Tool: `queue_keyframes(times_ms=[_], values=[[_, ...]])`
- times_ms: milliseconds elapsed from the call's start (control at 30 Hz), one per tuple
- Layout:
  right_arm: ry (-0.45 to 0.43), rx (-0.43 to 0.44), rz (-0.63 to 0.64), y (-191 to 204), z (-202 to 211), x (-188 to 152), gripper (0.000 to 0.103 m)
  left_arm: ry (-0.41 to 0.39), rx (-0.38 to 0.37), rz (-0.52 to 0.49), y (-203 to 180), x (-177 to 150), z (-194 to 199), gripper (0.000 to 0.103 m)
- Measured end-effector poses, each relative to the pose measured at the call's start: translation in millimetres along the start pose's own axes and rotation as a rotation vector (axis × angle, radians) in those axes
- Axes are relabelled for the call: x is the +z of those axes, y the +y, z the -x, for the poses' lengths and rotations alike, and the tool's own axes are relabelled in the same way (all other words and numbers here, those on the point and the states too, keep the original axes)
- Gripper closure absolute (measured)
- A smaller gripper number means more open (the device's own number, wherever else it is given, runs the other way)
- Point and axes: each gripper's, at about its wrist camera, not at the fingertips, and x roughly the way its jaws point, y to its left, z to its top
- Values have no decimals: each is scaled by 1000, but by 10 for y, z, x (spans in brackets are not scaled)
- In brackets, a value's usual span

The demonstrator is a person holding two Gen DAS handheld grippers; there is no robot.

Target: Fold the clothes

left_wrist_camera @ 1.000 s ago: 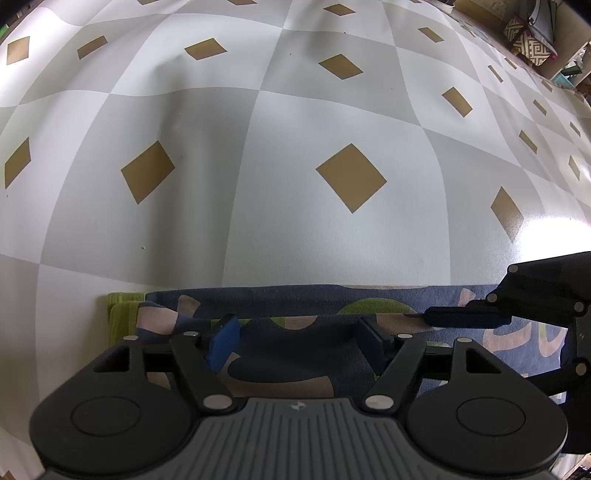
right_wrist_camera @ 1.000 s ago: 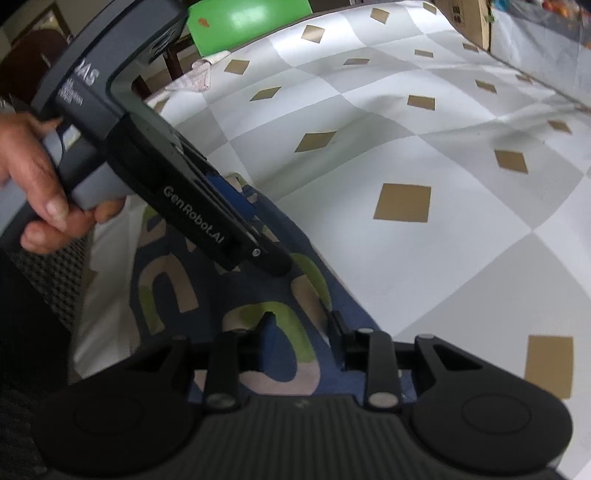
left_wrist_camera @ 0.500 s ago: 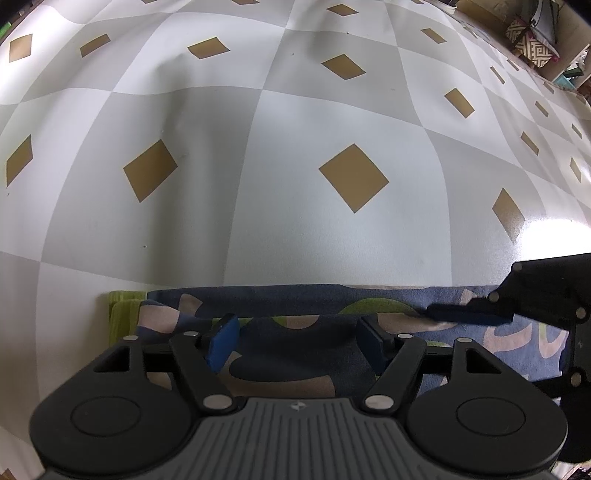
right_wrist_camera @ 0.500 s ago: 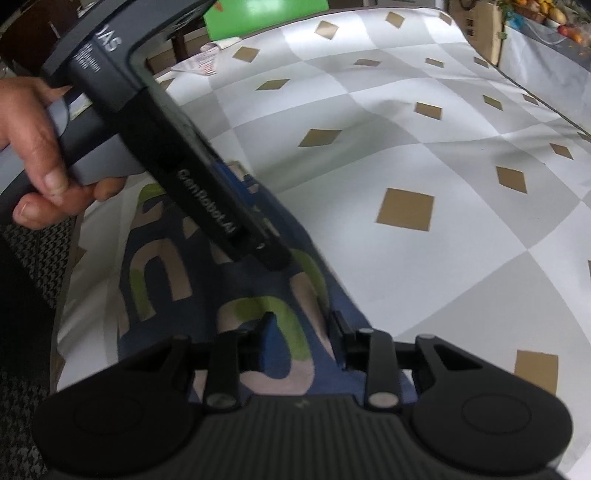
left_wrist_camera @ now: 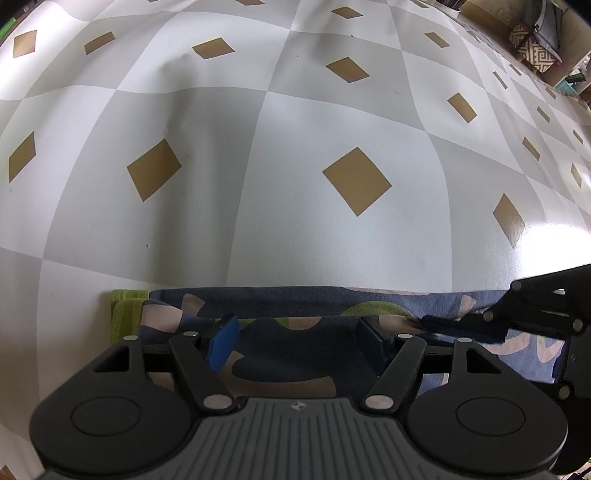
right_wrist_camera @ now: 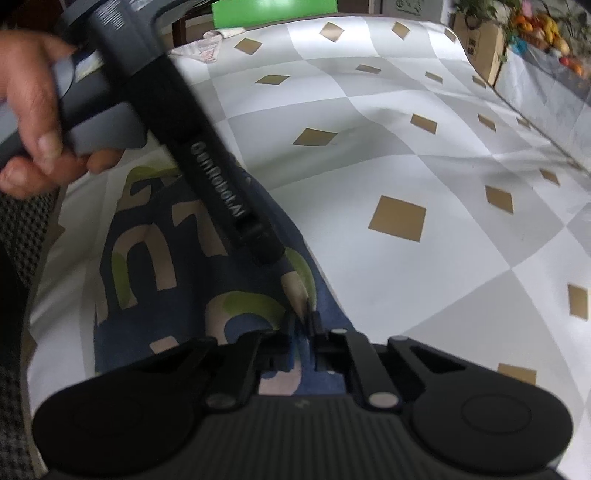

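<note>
One garment (left_wrist_camera: pixel 303 343) is seen, a dark blue cloth printed with beige and green shapes, laid flat at the near edge of the tablecloth (left_wrist_camera: pixel 332 240). One green strip (left_wrist_camera: pixel 123 314) of fabric is seen at the garment's left end in the left wrist view. Two grippers are counted. The left gripper (left_wrist_camera: pixel 297 338) is held released, its two blue pads (left_wrist_camera: pixel 221 341) set wide apart above the garment, with cloth lying beneath the gap. The right gripper (right_wrist_camera: pixel 301 326) is clenched on a raised fold of the garment; its jaws have just been closing, and cloth is pinched between them. One hand (right_wrist_camera: pixel 33 122) is seen, wrapped round the left gripper's handle, left of the garment.

The garment is surrounded on its far side by the tablecloth, checked in white and grey with many tan diamonds. Beyond the tablecloth, one green panel (right_wrist_camera: pixel 273 11), one cardboard box (right_wrist_camera: pixel 480 48) and a heap of fruit (right_wrist_camera: pixel 543 26) are seen. A houndstooth surface (right_wrist_camera: pixel 26 218) is seen left of the garment.
</note>
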Motion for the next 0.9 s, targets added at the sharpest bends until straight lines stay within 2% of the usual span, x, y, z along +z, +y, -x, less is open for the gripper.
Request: queue_keyframes(times_ms=[200, 400, 467, 533, 567, 633, 667, 900], values=[[-28, -83, 22, 61, 53, 34, 99, -58, -6, 50, 64, 44, 131, 34], [-56, -238, -43, 6, -85, -13, 99, -63, -27, 118, 169, 71, 170, 34], [-53, -288, -42, 20, -90, 20, 95, -56, -24, 109, 154, 67, 163, 34], [-65, -311, -82, -22, -22, 33, 85, -47, -33, 103, 137, 55, 152, 34], [-71, -322, -102, -43, 12, 39, 85, -42, -36, 98, 126, 47, 146, 34], [-63, -347, -138, -101, 122, 36, 74, -33, -32, 84, 108, 23, 130, 34], [-55, -360, -155, -133, 187, 30, 72, -30, -22, 75, 98, 10, 119, 34], [-39, -301, -382, -175, 525, -307, 69, -24, 30, 22, 17, -54, 73, 34]])
